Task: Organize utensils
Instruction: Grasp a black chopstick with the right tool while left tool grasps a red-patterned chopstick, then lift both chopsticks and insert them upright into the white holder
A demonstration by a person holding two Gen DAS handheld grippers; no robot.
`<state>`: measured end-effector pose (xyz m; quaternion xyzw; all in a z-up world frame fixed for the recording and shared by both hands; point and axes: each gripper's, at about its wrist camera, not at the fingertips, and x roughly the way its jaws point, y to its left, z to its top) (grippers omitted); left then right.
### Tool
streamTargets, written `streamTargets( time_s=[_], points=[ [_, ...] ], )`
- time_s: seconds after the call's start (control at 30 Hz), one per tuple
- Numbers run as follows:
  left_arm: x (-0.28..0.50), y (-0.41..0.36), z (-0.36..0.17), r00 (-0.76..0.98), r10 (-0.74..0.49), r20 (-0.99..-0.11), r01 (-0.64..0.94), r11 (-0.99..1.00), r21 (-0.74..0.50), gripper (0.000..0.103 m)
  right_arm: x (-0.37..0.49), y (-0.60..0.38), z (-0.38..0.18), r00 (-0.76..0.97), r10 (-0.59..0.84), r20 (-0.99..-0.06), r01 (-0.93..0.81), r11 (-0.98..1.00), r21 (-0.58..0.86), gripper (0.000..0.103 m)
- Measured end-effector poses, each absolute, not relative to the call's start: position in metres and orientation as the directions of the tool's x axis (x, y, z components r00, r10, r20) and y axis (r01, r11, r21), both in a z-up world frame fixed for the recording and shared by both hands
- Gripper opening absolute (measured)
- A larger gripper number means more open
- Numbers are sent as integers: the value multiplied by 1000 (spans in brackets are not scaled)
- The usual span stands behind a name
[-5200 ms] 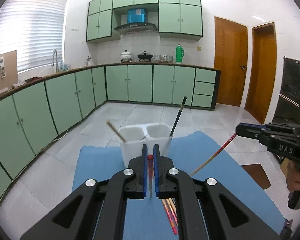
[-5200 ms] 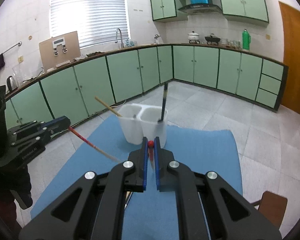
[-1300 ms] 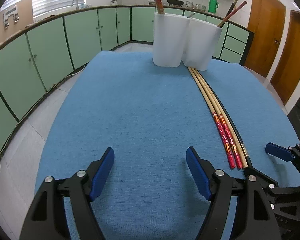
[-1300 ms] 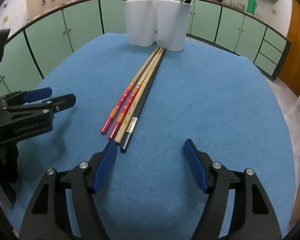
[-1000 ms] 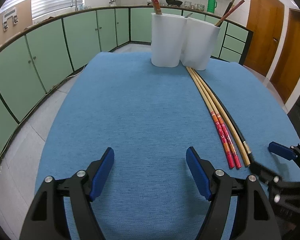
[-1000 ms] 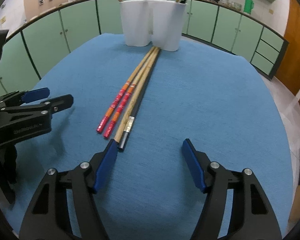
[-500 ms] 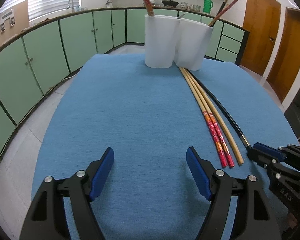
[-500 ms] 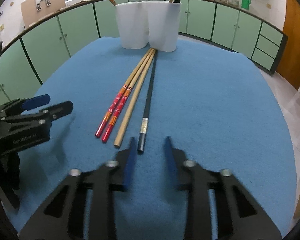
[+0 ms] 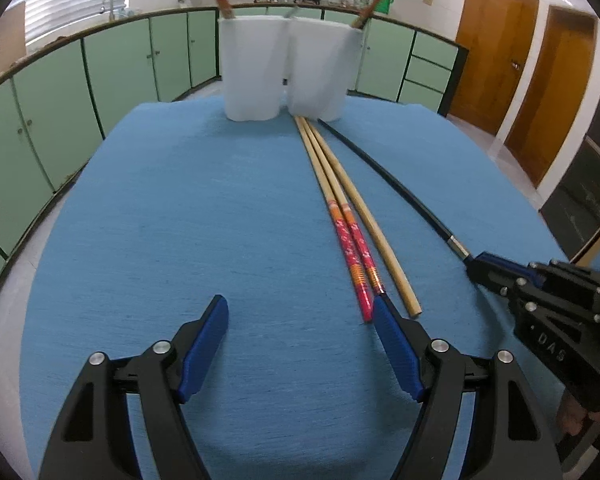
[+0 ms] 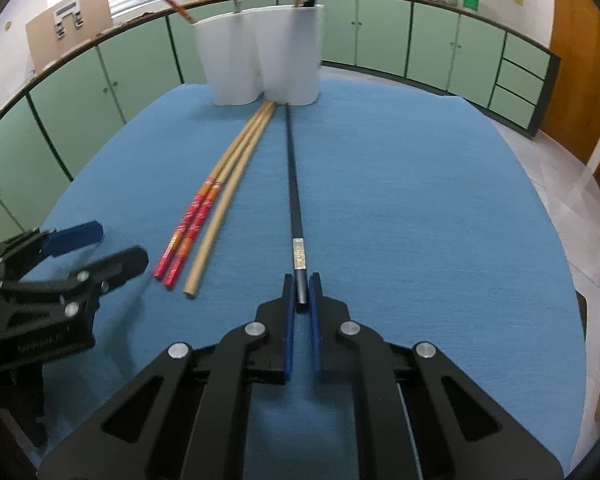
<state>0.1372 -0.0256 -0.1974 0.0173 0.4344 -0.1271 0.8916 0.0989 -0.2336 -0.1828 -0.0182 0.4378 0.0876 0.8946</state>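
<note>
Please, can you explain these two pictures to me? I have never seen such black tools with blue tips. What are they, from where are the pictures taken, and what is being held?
A person holds one gripper in each hand, each with a camera looking along its two fingers. The left gripper is open and holds nothing. The right gripper is shut on the near end of a black chopstick. Beside it on the blue cloth lie two red-ended chopsticks and a plain wooden chopstick. Behind stands a white holder with some chopsticks already in it.

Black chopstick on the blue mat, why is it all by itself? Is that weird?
Slightly. The black chopstick lies apart from the two red-ended chopsticks and plain wooden chopstick because the right gripper is clamped on its end. Nothing's broken or spilled.
</note>
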Motion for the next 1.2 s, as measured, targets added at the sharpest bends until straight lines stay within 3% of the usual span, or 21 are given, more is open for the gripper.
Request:
streamTargets(
  time_s=[0.33,0.4,0.73,1.2],
  points=[
    [140,-40,-201,595,-140,-791,224,974,-4,70,100,-239,-185,600,158,-784,-166,984,71,7],
    [140,-38,-201,600,-137,-788,214,977,-7,64,99,-240,-185,599,163,-784,-167,983,77,7],
    [137,-48,-200,602,-182,-777,253,967,-30,8,100,-244,-185,590,196,-784,-184,977,106,11],
    [131,-39,-180,636,-195,-747,241,969,-48,6,97,-244,-178,605,220,-765,-204,972,119,6]
  ],
)
